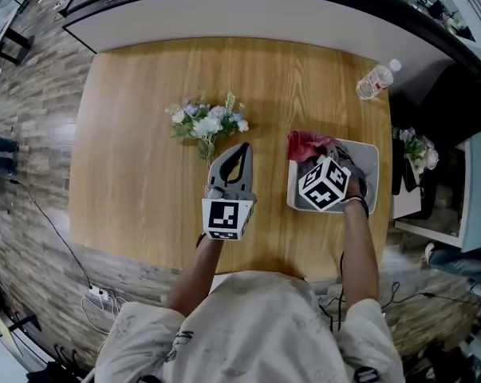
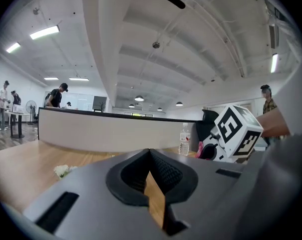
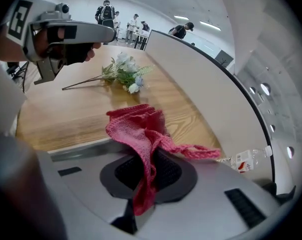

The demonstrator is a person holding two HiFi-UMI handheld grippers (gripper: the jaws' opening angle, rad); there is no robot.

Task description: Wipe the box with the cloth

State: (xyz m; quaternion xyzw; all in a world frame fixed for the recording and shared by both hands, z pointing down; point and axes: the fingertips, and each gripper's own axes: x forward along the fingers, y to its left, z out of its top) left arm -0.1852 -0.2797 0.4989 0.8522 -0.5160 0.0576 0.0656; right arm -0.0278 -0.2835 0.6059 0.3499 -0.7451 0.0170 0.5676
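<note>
A red knitted cloth (image 3: 140,129) hangs from my right gripper (image 3: 149,173), which is shut on it. In the head view the cloth (image 1: 306,144) bunches over the far left corner of the shallow grey box (image 1: 372,159), and the right gripper (image 1: 323,159) hovers over the box's inside. The box's near rim (image 3: 75,151) shows just beyond the jaws. My left gripper (image 1: 242,152) sits left of the box above bare table, shut and holding nothing. Its pads (image 2: 161,173) meet at the tip.
A small bunch of artificial flowers (image 1: 207,123) lies on the wooden table (image 1: 136,174) just beyond the left gripper. A plastic water bottle (image 1: 376,80) stands at the far right edge. A long white counter (image 1: 248,14) runs behind the table.
</note>
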